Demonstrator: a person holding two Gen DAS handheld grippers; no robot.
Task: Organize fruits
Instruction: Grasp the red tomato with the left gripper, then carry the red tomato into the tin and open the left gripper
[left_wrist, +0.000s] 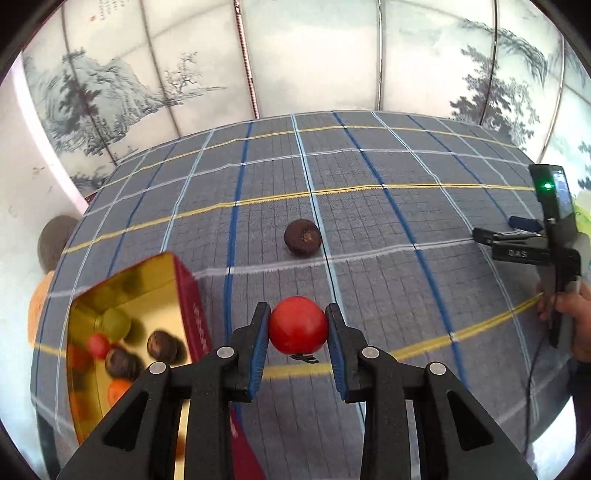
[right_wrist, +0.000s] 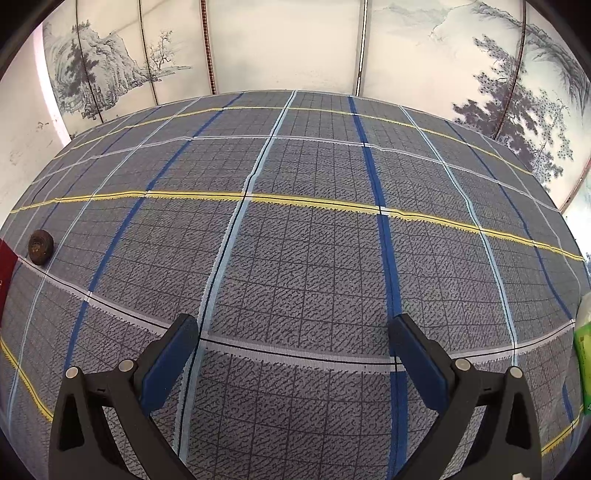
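Note:
My left gripper (left_wrist: 298, 325) is shut on a red round fruit (left_wrist: 298, 326) and holds it a little above the checked tablecloth. A dark brown round fruit (left_wrist: 303, 236) lies on the cloth beyond it; it also shows at the far left of the right wrist view (right_wrist: 40, 246). A red box with a gold inside (left_wrist: 147, 295) stands to the left and holds several fruits: green, red, brown and orange. My right gripper (right_wrist: 295, 354) is open and empty over bare cloth; it shows at the right edge of the left wrist view (left_wrist: 491, 236).
The table (right_wrist: 295, 240) is covered by a grey cloth with blue, white and yellow lines. A painted folding screen (left_wrist: 314, 55) stands behind it. A green packet (right_wrist: 583, 354) lies at the right edge. The red box's corner (right_wrist: 5, 269) shows at the left edge.

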